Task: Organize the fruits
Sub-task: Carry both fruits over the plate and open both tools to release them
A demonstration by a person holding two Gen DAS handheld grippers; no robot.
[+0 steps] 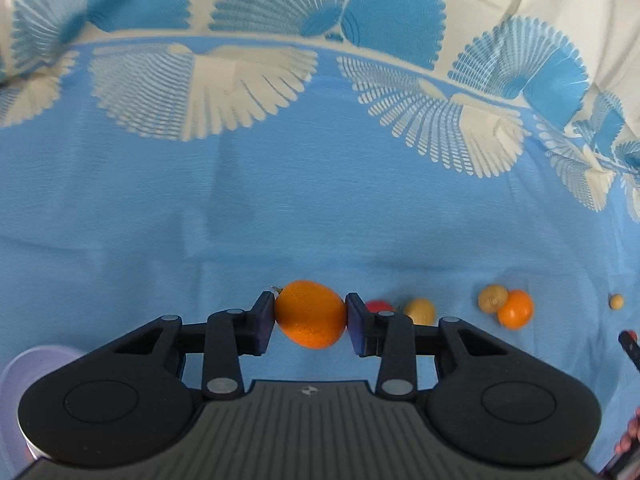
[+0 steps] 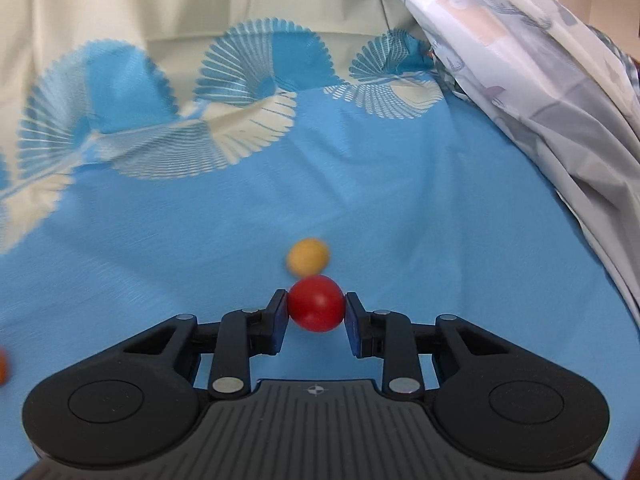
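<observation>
In the left wrist view my left gripper [image 1: 310,316] is shut on an orange [image 1: 310,314], its blue pads pressing both sides, above the blue cloth [image 1: 280,208]. To its right on the cloth lie a red fruit [image 1: 376,305], a yellowish fruit [image 1: 420,310], a brownish fruit [image 1: 492,298] touching a second orange [image 1: 516,309], and a small yellow ball-like fruit [image 1: 616,301]. In the right wrist view my right gripper [image 2: 316,306] is shut on a small red round fruit [image 2: 316,302]. Just beyond it a small yellow fruit [image 2: 308,255] lies on the cloth, blurred.
A pale lilac bowl rim [image 1: 24,376] shows at the lower left of the left wrist view. A crumpled grey-white sheet [image 2: 540,80] rises along the right of the right wrist view. An orange fruit edge [image 2: 3,366] shows at its far left. Fingers of a hand [image 1: 630,436] appear at the right edge.
</observation>
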